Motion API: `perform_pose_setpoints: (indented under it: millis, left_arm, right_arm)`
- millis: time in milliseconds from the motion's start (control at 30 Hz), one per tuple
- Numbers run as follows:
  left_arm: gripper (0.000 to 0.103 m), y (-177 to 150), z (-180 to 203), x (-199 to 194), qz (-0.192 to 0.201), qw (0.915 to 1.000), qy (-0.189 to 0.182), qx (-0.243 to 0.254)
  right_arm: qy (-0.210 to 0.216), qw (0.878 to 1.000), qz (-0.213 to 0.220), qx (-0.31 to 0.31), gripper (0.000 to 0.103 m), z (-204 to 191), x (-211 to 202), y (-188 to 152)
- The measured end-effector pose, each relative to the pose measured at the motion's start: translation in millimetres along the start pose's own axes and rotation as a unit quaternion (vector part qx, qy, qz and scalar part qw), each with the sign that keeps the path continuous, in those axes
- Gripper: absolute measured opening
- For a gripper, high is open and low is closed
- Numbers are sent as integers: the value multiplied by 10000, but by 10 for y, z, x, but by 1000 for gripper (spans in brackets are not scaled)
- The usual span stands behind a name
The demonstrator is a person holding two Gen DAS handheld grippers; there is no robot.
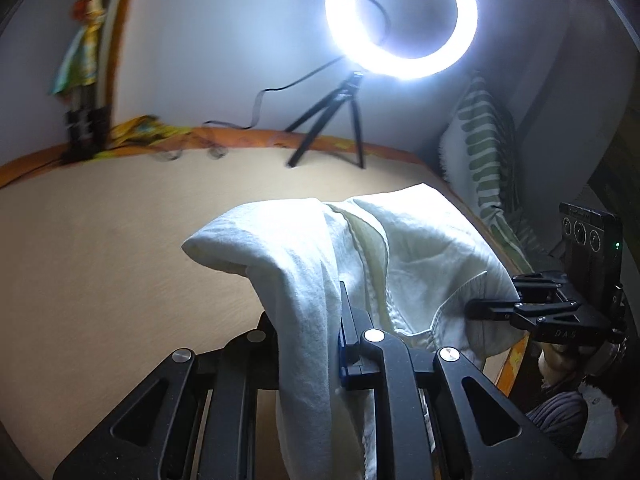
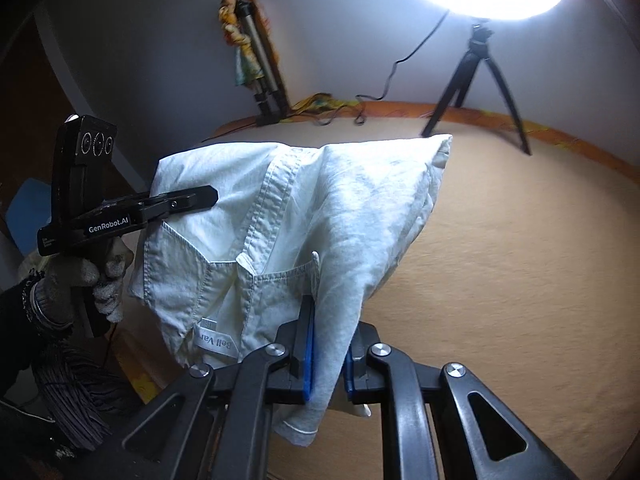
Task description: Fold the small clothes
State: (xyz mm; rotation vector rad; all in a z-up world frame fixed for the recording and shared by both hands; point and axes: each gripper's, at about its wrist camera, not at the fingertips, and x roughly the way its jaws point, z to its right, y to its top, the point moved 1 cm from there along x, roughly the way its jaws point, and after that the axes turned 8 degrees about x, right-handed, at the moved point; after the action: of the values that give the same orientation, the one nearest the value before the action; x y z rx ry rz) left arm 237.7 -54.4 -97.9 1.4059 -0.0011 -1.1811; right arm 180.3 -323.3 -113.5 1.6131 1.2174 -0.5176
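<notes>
Small crumpled white cotton shirt [image 2: 280,232], collar and chest pockets visible, is held above tan bench [image 2: 520,280], pinched by left hand-held gripper [image 1: 340,344] and right hand-held gripper [image 2: 328,360].

A white cotton shirt [image 2: 280,216] hangs over a tan, faintly grained tabletop [image 1: 100,260] edged in orange. A white cushion with green stripes [image 1: 476,148] stands by the grey wall [image 1: 220,40]. Both black grippers carry blue pads [image 2: 308,356].
</notes>
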Motion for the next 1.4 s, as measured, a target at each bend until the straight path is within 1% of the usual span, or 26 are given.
perform_pose_setpoints:
  millis: [133,267,433,567,667,833,967,1033,1067,1133,1200,1233,1267,1300,1333,1367,1400]
  left_arm:
    - [14,193,309,306,22,9996,-184,221]
    - [14,411,659,703,27,9982,-359,478]
    - [14,617,968,1183,-11,9968,-576,547]
    - [14,699,1161,1524,-103,9959,-707,556]
    - [14,731,1253,1683,-153,9955,-719,597]
    - [14,809,1380,1877,-190,9950,-734,653]
    - [14,843,1484,1978,-213,9945,-610,822]
    - [14,856,1516,2023,-278,9943,-544,872]
    - [17,858,1536,2045,-338,9941,-458,926]
    - [19,856,1566,2085,-387,9933,-348,1027]
    - [26,844,1588,2093,-416,9923,-241,1139]
    - [28,837,1595,2091,-442,9915,-177,1208]
    - [41,831,1599,2091,-491,9906,-76,1275]
    - [64,834,1600,2097,-531,9899,39,1315]
    - [70,832,1593,2084,-528,9893,173,1346]
    - [72,834,1580,2048,-437,9892,282,1368]
    - [72,846,1566,2004,-359,9896,291,1360]
  right_arm:
    - [-283,9995,121,120,9,377,-188,54]
    - [-536,9977,278,299,9,797,-328,138]
    - [-859,9944,415,462,9,1320,-454,212]
    - [-1082,9917,438,532,9,1683,-484,270]
    - [-1171,9903,431,618,9,1947,-489,298]
    - [-1276,9886,453,654,9,2219,-494,296]
    - [-1437,9860,433,726,9,2420,-524,256]
    - [-1582,9834,422,788,9,2510,-536,225]
    - [-1659,9817,423,834,10,2552,-554,204]
    - [-1757,9789,406,956,13,2621,-568,177]
    - [-1794,9780,383,992,16,2659,-584,141]
    - [-1841,9773,382,977,22,2661,-595,131]
    - [-1939,9755,402,954,27,2657,-607,126]
    - [-2003,9741,445,951,31,2655,-634,120]
    - [-1998,9735,483,1000,39,2659,-660,116]
    - [-1969,9731,527,1070,42,2667,-689,109]
    - [-1913,9730,581,1157,45,2674,-728,103]
